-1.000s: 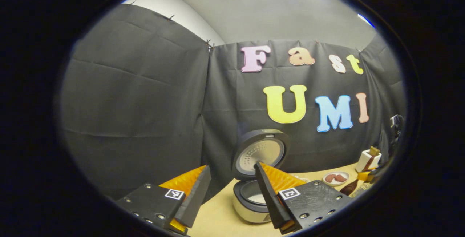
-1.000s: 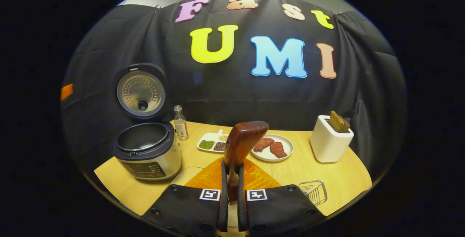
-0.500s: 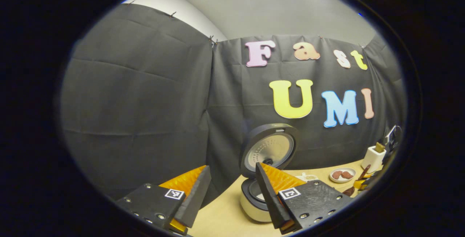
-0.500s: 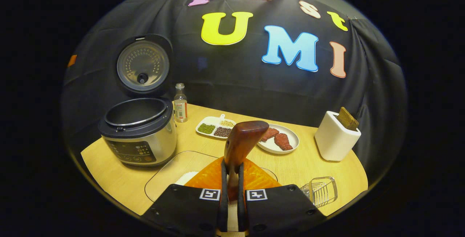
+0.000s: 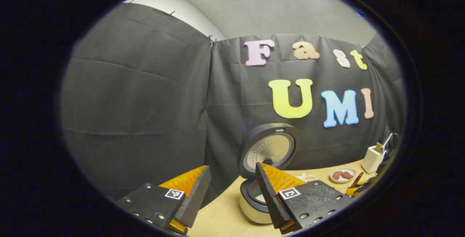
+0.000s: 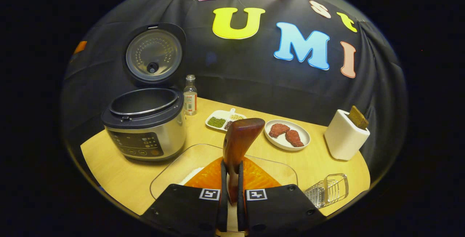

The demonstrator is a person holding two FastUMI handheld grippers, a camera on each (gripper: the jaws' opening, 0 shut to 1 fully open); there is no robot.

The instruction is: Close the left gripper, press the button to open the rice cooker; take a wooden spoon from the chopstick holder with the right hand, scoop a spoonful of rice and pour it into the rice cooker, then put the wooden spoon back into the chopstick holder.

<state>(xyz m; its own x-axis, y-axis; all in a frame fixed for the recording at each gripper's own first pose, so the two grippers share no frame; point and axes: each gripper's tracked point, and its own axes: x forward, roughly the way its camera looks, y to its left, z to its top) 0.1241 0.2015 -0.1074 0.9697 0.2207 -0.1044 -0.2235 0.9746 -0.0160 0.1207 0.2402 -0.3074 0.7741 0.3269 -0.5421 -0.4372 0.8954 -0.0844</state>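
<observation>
Right claw [image 6: 231,193], clamped on reddish-brown wooden spoon [image 6: 239,140], has dipped toward clear glass rice dish [image 6: 174,164] just below; scooping imminent; left claw [image 5: 232,193] apart.

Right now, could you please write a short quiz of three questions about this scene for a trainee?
1. True or false: the cooker lid is closed.
2. What does the right gripper hold? A) bottle B) spoon C) plate
3. Fill in: the left gripper is ____.

Key:
1. False; the lid stands up, and the pot is open.
2. B; both fingers press on the spoon handle, above the glass tray. The bottle and the plate rest on the table.
3. Open; its fingers stand apart with nothing between them.
</observation>
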